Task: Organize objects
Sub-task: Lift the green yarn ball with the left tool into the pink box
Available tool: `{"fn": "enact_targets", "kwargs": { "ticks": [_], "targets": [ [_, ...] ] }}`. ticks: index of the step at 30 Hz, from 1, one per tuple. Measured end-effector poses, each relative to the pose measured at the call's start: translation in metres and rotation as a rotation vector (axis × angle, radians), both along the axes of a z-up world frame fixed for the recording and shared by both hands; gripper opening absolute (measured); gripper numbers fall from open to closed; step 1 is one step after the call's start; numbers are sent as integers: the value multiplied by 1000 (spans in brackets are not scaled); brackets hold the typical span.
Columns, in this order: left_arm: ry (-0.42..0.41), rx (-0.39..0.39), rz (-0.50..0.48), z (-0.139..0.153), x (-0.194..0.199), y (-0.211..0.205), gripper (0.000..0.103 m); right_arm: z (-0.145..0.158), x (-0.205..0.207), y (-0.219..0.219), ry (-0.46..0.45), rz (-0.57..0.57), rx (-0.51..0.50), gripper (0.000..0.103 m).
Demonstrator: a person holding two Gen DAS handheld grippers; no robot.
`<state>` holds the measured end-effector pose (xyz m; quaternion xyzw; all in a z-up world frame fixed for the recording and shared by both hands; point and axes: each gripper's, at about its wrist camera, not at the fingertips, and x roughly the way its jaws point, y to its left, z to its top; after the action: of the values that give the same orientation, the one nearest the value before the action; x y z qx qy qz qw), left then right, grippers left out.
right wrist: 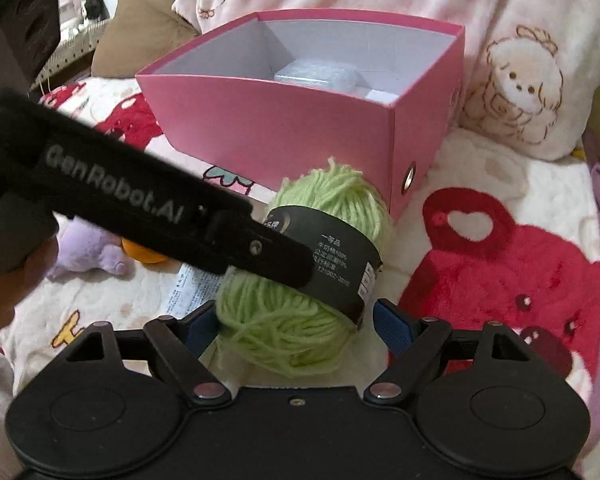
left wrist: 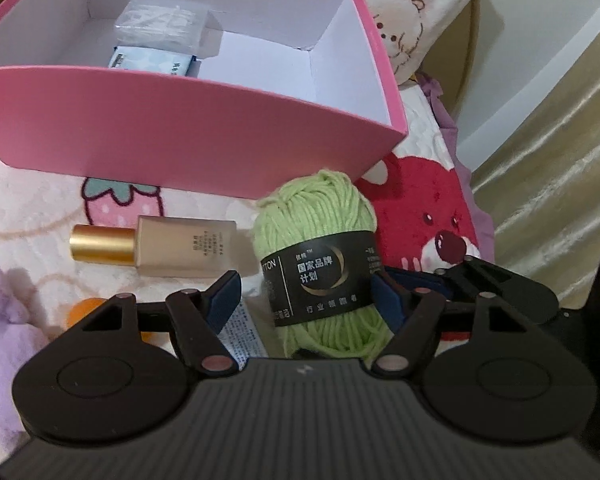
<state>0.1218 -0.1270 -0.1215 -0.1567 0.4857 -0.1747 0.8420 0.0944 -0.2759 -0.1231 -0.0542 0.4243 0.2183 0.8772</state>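
Observation:
A green yarn ball [left wrist: 320, 256] with a black paper band lies on the blanket in front of the pink box [left wrist: 180, 128]. My left gripper [left wrist: 306, 300] is open with the yarn between its blue pads; the right pad touches the band, the left pad stands apart. My right gripper [right wrist: 296, 324] is open too, its pads on either side of the yarn's [right wrist: 300, 320] near end. The left gripper's arm [right wrist: 160, 216] crosses over the yarn in the right wrist view. The pink box [right wrist: 284, 128] holds a clear plastic packet [left wrist: 160, 26] and a blue tissue pack [left wrist: 152, 62].
A beige foundation bottle with a gold cap [left wrist: 156, 246] lies left of the yarn. A printed leaflet [left wrist: 240, 332] lies under the left gripper. A purple plush [right wrist: 88, 252] and an orange ball [right wrist: 144, 254] sit at the left. Pillows [right wrist: 500, 60] stand behind the box.

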Motion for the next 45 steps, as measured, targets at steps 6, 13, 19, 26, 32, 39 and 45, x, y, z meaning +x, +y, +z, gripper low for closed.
{"fn": "enact_targets", "kwargs": {
  "ticks": [6,13,19,26,32,39,45],
  "targets": [
    [8,-17,-21,-2,-7,-10,46,1,-7,-4,-4,-52,35,65],
    [-20,12,-50,28,-24,-11,45,29,-21,-4,16,-96,83,62],
    [66,75,-78,63,-34,-1,45,60,-25,5,143,-97,154,63],
    [31,68,-65,110,-46,21,45,106,-25,19,149,-90,184,63],
    [-7,4,-54,146,-31,42,45,148,-7,28,136,-100,183,63],
    [-80,-48,-54,178,3,53,45,192,28,41,85,-119,107,63],
    [-134,-92,-29,180,39,52,45,199,64,43,38,-182,57,63]
  ]
}}
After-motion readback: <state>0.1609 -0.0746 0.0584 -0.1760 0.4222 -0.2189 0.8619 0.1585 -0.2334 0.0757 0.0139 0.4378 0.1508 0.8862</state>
